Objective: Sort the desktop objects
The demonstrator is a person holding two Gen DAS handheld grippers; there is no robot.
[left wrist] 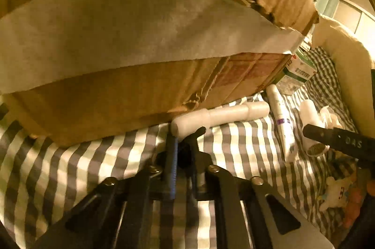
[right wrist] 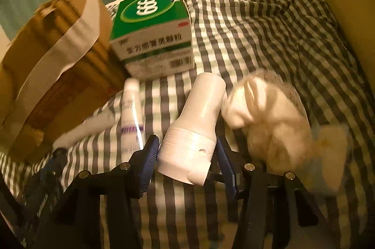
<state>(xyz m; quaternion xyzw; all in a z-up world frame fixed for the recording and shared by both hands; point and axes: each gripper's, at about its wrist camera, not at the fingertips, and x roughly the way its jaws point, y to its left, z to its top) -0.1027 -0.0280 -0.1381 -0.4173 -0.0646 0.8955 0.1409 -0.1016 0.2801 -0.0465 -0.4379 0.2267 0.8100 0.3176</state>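
On the grey-and-white checked cloth (right wrist: 246,21) covering the surface, several objects are lying close to a brown cardboard box (left wrist: 98,94) with a broad white strip of tape across its side. Seen from the left wrist camera, the left gripper (left wrist: 185,134) is pointing down at the cloth with its fingers drawn together, nothing visibly caught between them, and its tips are sitting just at the near end of a long white tube with ridged joints (left wrist: 220,116) that is lying along the foot of the box. Seen from the right wrist camera, the right gripper (right wrist: 187,150) is straddling a white bottle (right wrist: 196,127) lying on its side, cap end pointing away; the blue ribbed pads (right wrist: 148,159) are standing partly apart on either side of the bottle's wide base, the left pad close against it and a narrow gap showing at the right one, so whether they are pressing on it cannot be told. Just left of the bottle, a slim white tube with a purple band (right wrist: 131,113) is lying lengthwise. Beyond both, a green-and-white carton marked 999 (right wrist: 152,33) is sitting against the box's corner. Just right of the bottle, a fluffy cream plush toy (right wrist: 269,122) is appearing blurred. At the far right of the left view, the other gripper's black finger is reaching across the bottle.
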